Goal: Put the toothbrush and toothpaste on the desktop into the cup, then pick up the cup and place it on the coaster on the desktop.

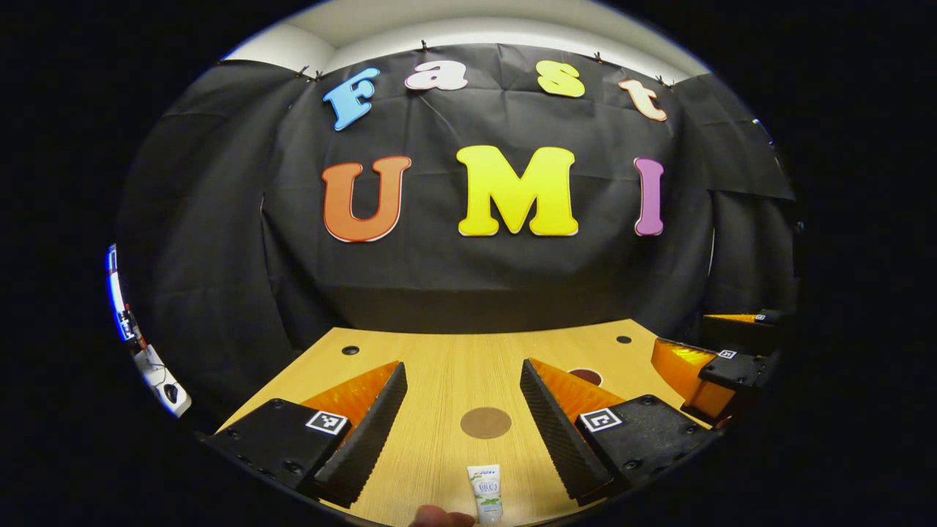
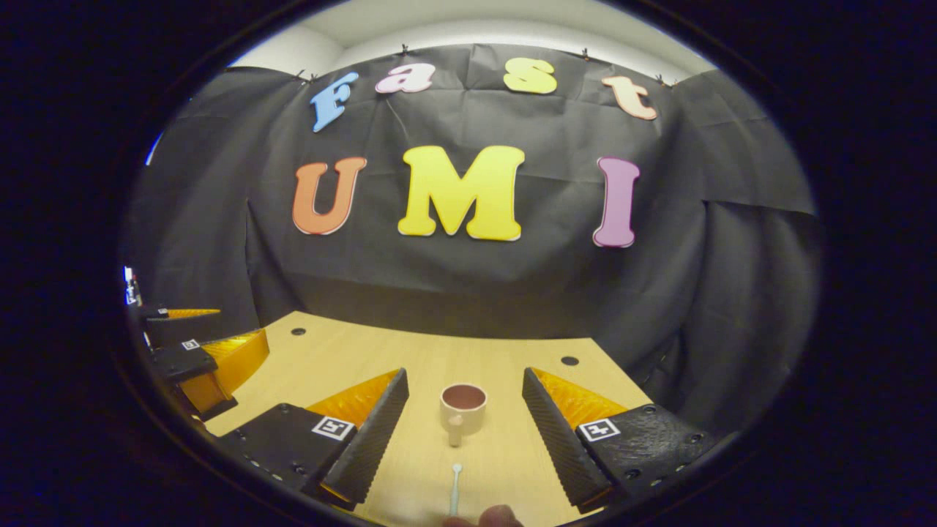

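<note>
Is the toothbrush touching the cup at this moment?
Apart. In the right gripper view, bare desktop shows between the toothbrush and the cup handle.

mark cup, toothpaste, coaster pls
cup (image 2: pixel 463 410): right gripper view, on its front wall below the rim.
toothpaste (image 1: pixel 486 492): left gripper view, on the middle of the tube.
coaster (image 1: pixel 485 422): left gripper view, on the centre of the round disc.

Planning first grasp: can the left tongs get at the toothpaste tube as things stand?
Probably yes. The small white toothpaste tube lies flat on the wooden desktop, centred ahead of the open left tongs, with nothing between; the round brown coaster sits beyond it.
</note>
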